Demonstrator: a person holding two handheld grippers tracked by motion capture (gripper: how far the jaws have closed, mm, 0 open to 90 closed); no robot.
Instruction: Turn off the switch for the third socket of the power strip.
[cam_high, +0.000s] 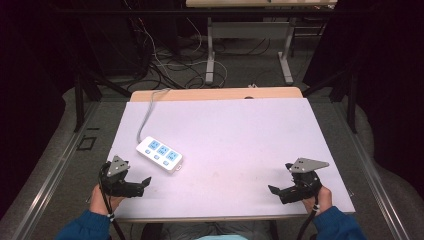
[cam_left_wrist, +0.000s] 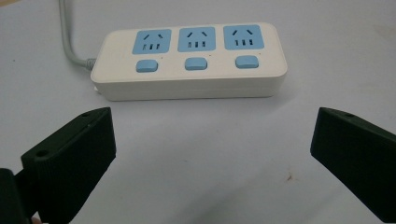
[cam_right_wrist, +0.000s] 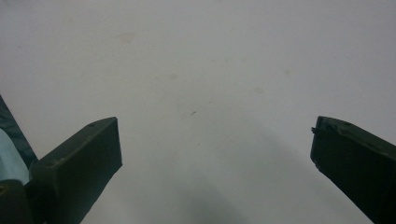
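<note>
The person's two forearms, in blue sleeves, enter at about 7 and 5 o'clock of the high view. The left hand (cam_high: 102, 199) grips the left gripper (cam_high: 146, 182) from behind; its black body points toward 3 o'clock, with a grey three-cornered plate on top. The right hand (cam_high: 320, 196) holds the right gripper (cam_high: 272, 190), which points toward 9 o'clock and carries the same kind of plate, a cable trailing back past the wrist. In each gripper view the two black jaws rise from the bottom corners and stand wide apart, nothing between them.
</note>
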